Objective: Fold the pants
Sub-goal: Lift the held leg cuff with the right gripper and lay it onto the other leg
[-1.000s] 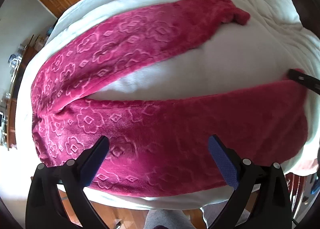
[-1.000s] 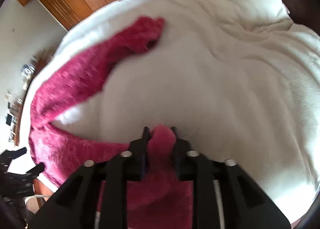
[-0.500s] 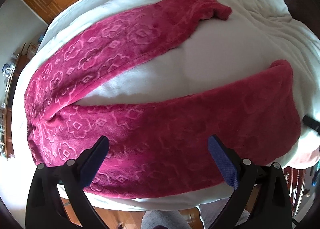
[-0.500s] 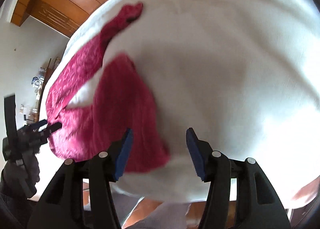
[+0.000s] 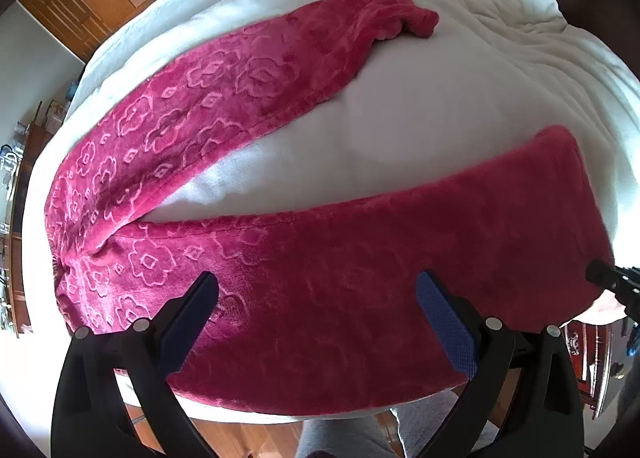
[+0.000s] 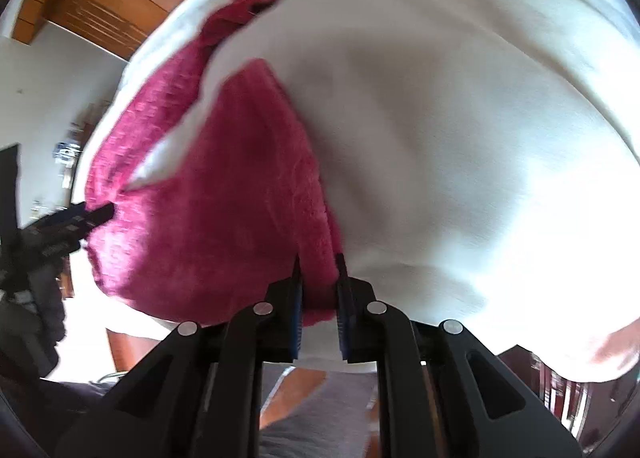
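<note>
**Ana:** Left wrist view puts the left gripper (image 5: 316, 298) above the near leg (image 5: 400, 278) of the pink fleece pants (image 5: 208, 113), fingers spread wide and holding nothing. The fabric lies beyond and beneath the fingertips, apart from both pads.

**Ben:** And the right gripper (image 6: 318, 290)?

**Ana:** Its fingers look closed on the hem corner of that near leg, with fleece bunched between the pads. The picture is blurred, so I can't tell how deep the bite goes.

**Ben:** How do the pants lie?

**Ana:** Spread on the white comforter (image 5: 440, 105) in a V. The waist sits off to the left of the left fingers; both legs run rightward, the long axis crossing the view left to right. The far leg (image 5: 256, 77) angles away toward a crumpled cuff (image 5: 404, 17), well beyond the fingertips.

**Ben:** So the step is probably laying one leg over the other?

**Ana:** I'd judge so. To do it well, pinch both layers at the hem, have the left gripper take the same leg nearer the crotch, lift evenly, and line up the seams. That rumpled far cuff wants smoothing, or the fold will be lumpy.
</note>
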`<state>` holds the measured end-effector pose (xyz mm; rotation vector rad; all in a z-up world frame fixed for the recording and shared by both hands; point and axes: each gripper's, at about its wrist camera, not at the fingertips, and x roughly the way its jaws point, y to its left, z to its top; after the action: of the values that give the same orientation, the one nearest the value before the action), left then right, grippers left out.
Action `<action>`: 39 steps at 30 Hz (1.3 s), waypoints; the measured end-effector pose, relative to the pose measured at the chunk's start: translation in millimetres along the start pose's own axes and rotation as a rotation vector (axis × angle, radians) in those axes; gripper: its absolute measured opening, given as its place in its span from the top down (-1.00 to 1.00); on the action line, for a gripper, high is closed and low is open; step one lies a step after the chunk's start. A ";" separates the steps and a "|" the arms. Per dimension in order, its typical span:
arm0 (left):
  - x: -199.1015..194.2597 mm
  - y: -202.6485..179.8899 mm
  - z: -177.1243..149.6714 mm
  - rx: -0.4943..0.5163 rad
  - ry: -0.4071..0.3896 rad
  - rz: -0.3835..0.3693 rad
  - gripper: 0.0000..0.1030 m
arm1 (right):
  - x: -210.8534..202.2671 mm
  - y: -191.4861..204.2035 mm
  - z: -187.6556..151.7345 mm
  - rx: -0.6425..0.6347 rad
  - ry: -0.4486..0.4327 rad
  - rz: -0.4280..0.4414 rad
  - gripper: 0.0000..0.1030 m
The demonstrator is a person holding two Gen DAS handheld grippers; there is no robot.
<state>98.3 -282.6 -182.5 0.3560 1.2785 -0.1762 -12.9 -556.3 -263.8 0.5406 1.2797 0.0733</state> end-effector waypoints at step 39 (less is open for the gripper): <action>142.7 130.3 146.8 -0.207 0.046 -0.009 -0.91 | 98.0 75.6 284.1 0.289 -0.112 0.285 0.72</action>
<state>313.6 -203.8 -262.2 0.1770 1.3307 -0.0428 297.0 -553.7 -267.5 0.9616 1.1033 0.0954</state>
